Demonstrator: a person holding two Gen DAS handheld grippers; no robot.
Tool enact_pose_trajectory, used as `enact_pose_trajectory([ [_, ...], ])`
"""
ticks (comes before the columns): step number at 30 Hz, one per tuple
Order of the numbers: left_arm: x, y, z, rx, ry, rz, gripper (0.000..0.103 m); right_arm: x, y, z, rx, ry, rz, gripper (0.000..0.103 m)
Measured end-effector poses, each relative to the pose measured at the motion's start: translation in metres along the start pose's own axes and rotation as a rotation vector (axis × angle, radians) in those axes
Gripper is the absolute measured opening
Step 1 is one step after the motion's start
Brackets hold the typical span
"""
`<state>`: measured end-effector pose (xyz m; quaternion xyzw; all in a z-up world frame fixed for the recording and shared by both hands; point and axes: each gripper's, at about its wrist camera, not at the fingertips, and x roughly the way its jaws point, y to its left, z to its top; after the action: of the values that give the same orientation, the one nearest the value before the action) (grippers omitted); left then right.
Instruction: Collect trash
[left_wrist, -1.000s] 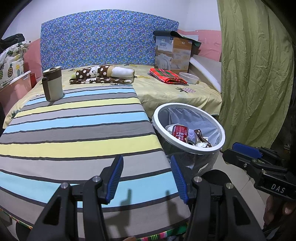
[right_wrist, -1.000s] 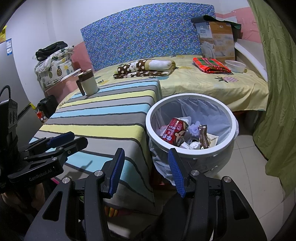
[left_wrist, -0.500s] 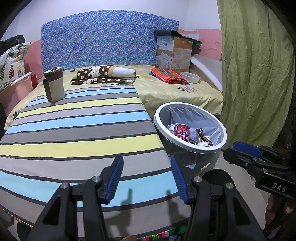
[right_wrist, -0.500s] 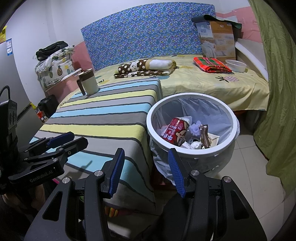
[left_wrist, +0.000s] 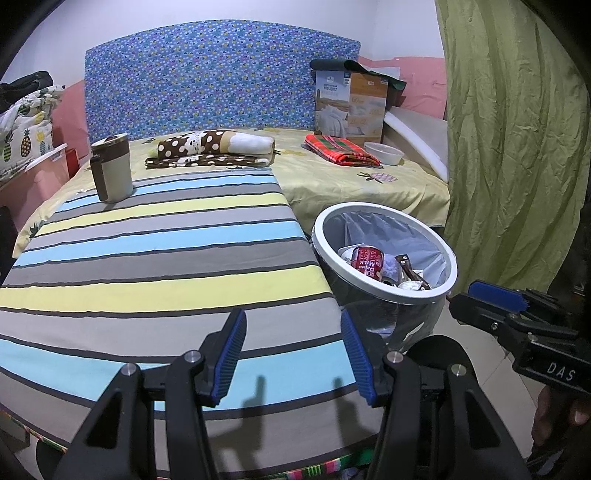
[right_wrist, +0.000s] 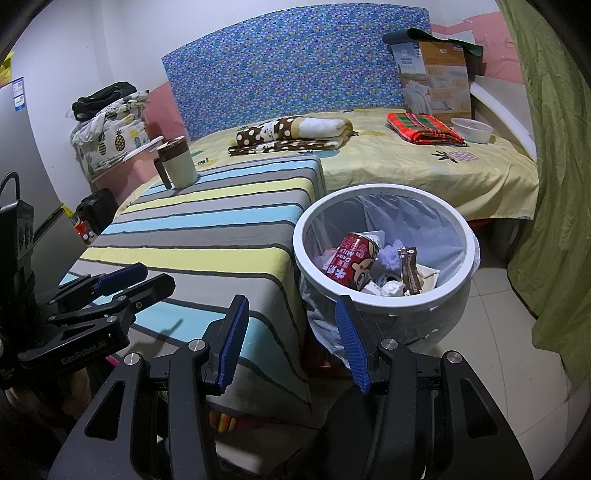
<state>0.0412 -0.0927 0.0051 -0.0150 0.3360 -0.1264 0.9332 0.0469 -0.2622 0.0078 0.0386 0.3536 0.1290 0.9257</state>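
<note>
A white-rimmed trash bin (left_wrist: 448, 256) (right_wrist: 469, 236) with a clear liner stands on the floor beside the striped bed cover. Inside lie a red milk can (left_wrist: 366, 260) (right_wrist: 351, 260), a brown wrapper (right_wrist: 408, 269) and crumpled paper (right_wrist: 391, 288). My left gripper (left_wrist: 293, 350) hovers open over the near end of the striped cover (left_wrist: 155, 266), nothing between its blue pads. My right gripper (right_wrist: 291, 343) is open and empty too, low at the bin's near left side. Each gripper shows in the other's view: the right gripper (left_wrist: 491, 299) and the left gripper (right_wrist: 136, 280).
A beige and brown mug (left_wrist: 110, 171) (right_wrist: 177, 162) stands on the far left of the striped cover. A polka-dot folded blanket (left_wrist: 214, 146), a red plaid cloth (left_wrist: 340, 149), a white bowl (left_wrist: 384, 153) and a cardboard box (left_wrist: 349, 103) sit further back. A green curtain (left_wrist: 509, 147) hangs at right.
</note>
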Motion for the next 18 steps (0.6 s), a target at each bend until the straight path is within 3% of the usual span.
enact_pose_trajectory([
  [18, 0.0005, -0.0014, -0.0002, 0.016, 0.011, -0.006, 0.055, -0.0002, 0.0007, 0.0001, 0.001, 0.001, 0.000, 0.051],
])
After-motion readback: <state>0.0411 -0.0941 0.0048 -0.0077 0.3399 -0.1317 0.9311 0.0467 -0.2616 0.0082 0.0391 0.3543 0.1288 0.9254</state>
